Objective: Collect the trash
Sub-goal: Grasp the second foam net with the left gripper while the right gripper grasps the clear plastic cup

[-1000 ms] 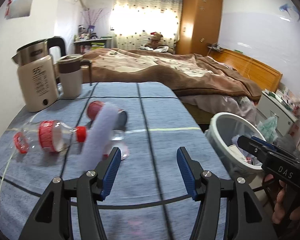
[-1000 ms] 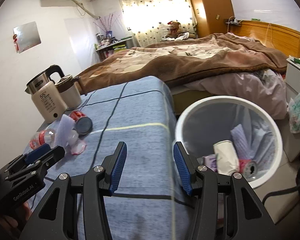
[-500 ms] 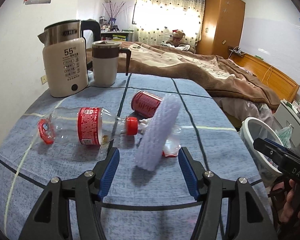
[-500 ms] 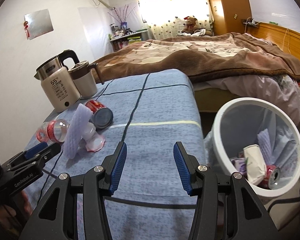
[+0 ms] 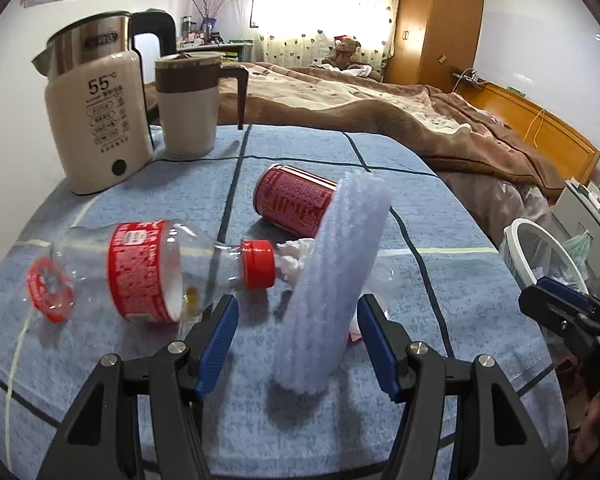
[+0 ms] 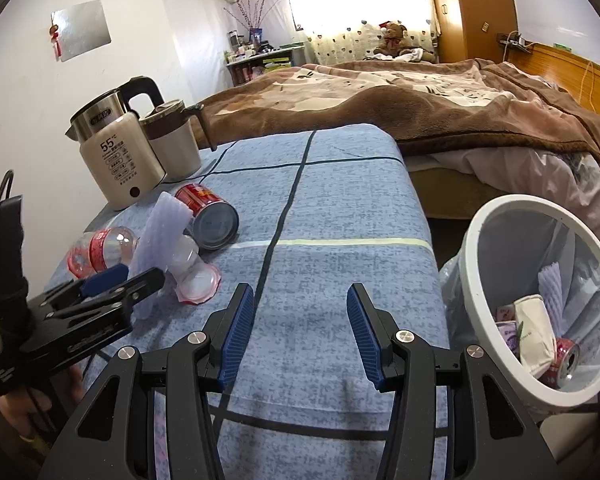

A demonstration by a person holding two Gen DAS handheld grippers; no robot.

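Note:
A tall lavender foam sleeve (image 5: 336,272) leans upright on the blue tablecloth. My left gripper (image 5: 298,340) is open around its lower part, and neither pad presses it. Just left lies a clear plastic bottle (image 5: 148,272) with a red label and cap. A red can (image 5: 296,204) lies behind the foam, beside crumpled white tissue (image 5: 296,256). A clear cup with a pink lid (image 6: 196,276) lies by the foam. My right gripper (image 6: 302,334) hangs open over bare cloth, nothing between its fingers. The white bin (image 6: 476,240) stands off the table's right edge and holds trash.
A cream kettle (image 5: 96,120) and a lidded mug (image 5: 192,108) stand at the table's far left corner. A bed with a brown blanket (image 6: 420,100) lies beyond the table. The right gripper (image 5: 540,294) shows at the left wrist view's right edge, near the bin (image 5: 516,232).
My left gripper has moved forward and down to the trash pile, so the foam sleeve now stands between its jaws. My right gripper has swung left, away from the bin, over the table.

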